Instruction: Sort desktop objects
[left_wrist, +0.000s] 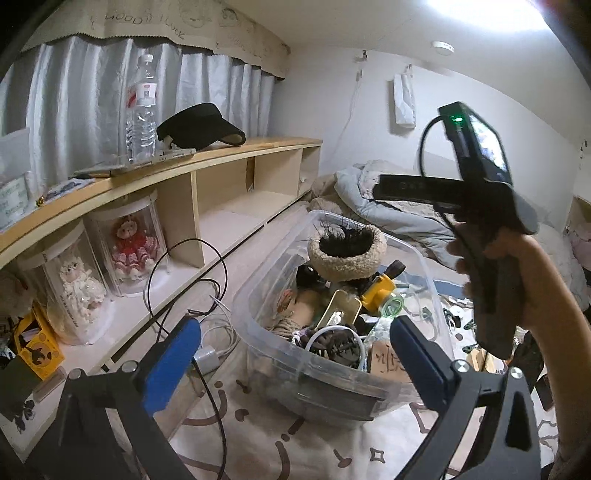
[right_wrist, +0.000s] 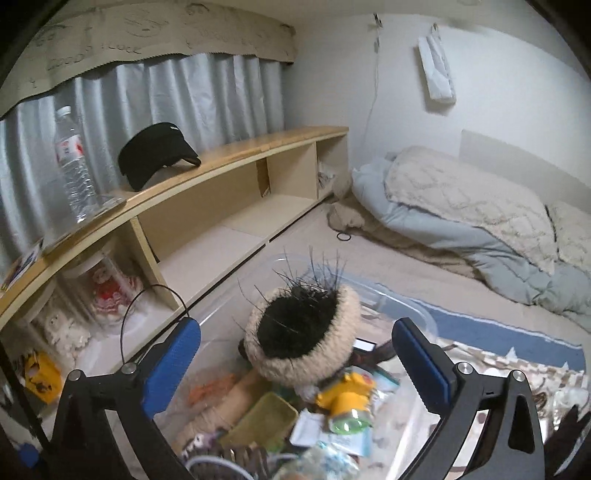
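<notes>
Shelf, far left: the wooden shelf (left_wrist: 207, 162) carries a water bottle (left_wrist: 141, 110) and a black visor (left_wrist: 199, 125); both stand well apart from the sorting and need no touching.

Left hand-held gripper (left_wrist: 295, 354): released, blue pads spread wide with nothing between them, poised over the near wall of the bin.

Clear plastic bin (left_wrist: 266, 343): already heaped; a fluffy beige ring with black bristles (left_wrist: 347, 254) sits on top, a yellow toy (left_wrist: 380, 290) and a cord coil beneath.

Right hand-held gripper (right_wrist: 295, 365): released too, empty, above the ring; the left view shows a hand (left_wrist: 517, 280) gripping its handle.

Step, as I judge it: a drop looks complete; fetch the next loose item.

Doing it well: lift clear of the bristles before swinging away, and mind the black cable (left_wrist: 184, 280) beside the bin.
</notes>
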